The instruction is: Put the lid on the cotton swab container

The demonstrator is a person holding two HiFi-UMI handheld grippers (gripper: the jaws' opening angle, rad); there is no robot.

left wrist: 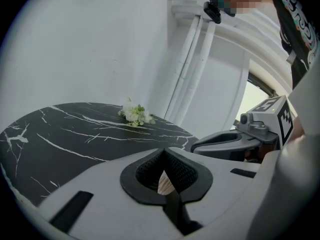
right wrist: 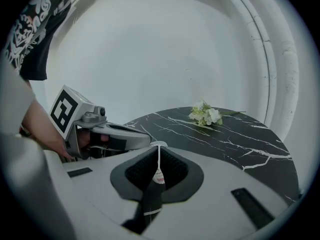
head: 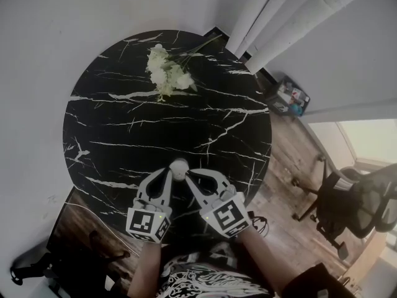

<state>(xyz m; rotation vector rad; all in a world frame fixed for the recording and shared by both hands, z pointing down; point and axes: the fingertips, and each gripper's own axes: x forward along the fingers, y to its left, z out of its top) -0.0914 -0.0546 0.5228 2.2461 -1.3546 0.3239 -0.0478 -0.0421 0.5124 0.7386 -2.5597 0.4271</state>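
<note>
Near the front edge of the round black marble table [head: 124, 135], both grippers meet at a small white round piece [head: 179, 166]. My left gripper [head: 167, 174] is shut on a cream ribbed thing, the cotton swab container [left wrist: 165, 183], seen between its dark pads. My right gripper [head: 190, 179] is shut on a thin white piece with a small label, the lid [right wrist: 158, 173], seen edge-on. In the left gripper view the right gripper [left wrist: 225, 140] lies close on the right. In the right gripper view the left gripper [right wrist: 117, 136] lies close on the left.
A bunch of white flowers [head: 167, 73] lies at the table's far side. White pipes [head: 279, 23] run up the wall behind the table. On the wooden floor at the right stand an office chair [head: 353, 203] and a small box of items [head: 291, 98].
</note>
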